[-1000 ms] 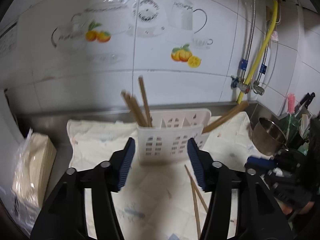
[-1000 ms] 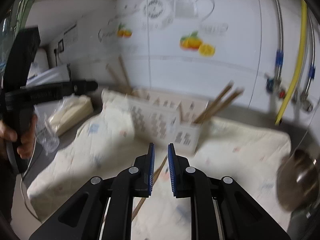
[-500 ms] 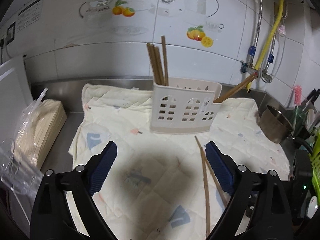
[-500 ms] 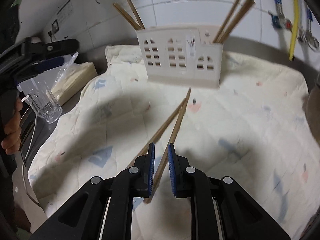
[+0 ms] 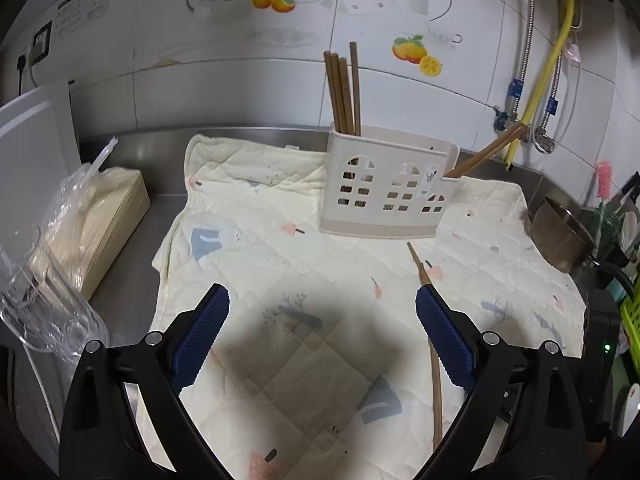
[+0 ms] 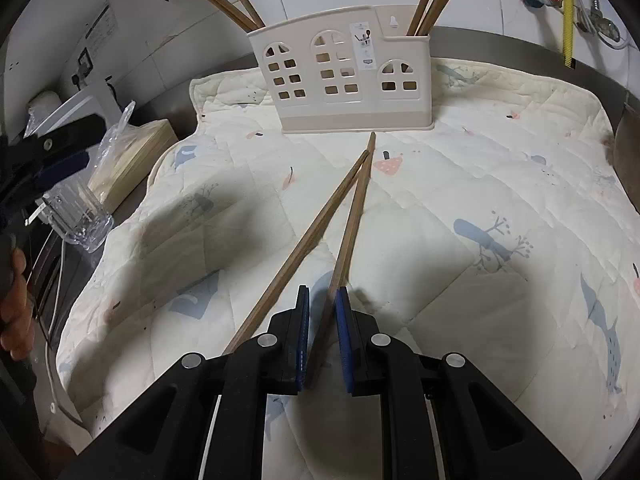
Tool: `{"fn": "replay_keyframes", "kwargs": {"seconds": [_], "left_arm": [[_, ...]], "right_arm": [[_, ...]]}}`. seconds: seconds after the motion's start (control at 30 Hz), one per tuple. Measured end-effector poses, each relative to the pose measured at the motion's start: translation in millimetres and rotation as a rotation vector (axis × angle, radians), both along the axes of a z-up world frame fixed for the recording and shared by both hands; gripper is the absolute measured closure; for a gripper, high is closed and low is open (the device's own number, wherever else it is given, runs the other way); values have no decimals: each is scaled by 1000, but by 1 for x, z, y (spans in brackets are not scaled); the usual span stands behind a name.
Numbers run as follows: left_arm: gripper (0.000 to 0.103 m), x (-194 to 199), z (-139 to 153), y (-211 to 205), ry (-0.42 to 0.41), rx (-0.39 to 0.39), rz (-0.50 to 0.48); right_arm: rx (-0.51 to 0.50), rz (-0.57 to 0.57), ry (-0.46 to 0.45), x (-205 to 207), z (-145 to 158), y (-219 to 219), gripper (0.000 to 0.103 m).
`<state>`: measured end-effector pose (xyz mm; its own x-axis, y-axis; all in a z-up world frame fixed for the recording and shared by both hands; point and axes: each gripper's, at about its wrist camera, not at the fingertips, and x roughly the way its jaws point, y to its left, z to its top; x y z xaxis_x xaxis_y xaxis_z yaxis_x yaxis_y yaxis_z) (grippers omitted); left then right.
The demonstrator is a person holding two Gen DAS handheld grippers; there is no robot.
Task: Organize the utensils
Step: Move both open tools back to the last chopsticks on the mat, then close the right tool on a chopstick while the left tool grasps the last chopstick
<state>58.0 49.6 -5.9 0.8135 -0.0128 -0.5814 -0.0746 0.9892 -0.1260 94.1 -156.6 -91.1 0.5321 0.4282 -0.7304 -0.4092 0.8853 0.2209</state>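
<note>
Two loose chopsticks (image 6: 344, 208) lie on the quilted cloth (image 6: 500, 168) that covers the desk. Their far tips almost meet just in front of the perforated utensil holder (image 6: 340, 80), and their near ends splay apart toward the camera. So their long axis runs nearly straight away from the right gripper (image 6: 322, 336), in line with its fingers. The near end of the right-hand stick sits in the narrow slot between this gripper's nearly closed jaws, though I cannot tell whether the pads pinch it. The other stick passes just to the left, outside the jaws. The right gripper is plainly the nearer one. The left gripper (image 5: 320, 340) has just been opening and stands spread wide with nothing between its pads; one stick lies along the cloth beside its right finger. The holder already has chopsticks standing in both end compartments.
</note>
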Motion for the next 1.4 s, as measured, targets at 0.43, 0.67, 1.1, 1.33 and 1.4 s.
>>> {"fn": "replay_keyframes", "kwargs": {"seconds": [0.43,0.67,1.1,1.33,1.4], "left_arm": [[10,-7,-21,-1,45,-14,-9],[10,-11,-34,-13,77,-13,-39],[11,-17,-64,-56,151,-27,-147],[37,-14,-78,-81,195,-38,-223],[46,-13,-83,-87,210,-37,-242]], "right_arm": [[-18,-51,12,2,-8,3,93],[-7,-64,4,1,-5,-5,95],[-13,-79,-119,-10,26,-37,96],[-18,-77,-204,-20,47,-51,97],[-12,-76,-216,-23,51,-55,97]]}}
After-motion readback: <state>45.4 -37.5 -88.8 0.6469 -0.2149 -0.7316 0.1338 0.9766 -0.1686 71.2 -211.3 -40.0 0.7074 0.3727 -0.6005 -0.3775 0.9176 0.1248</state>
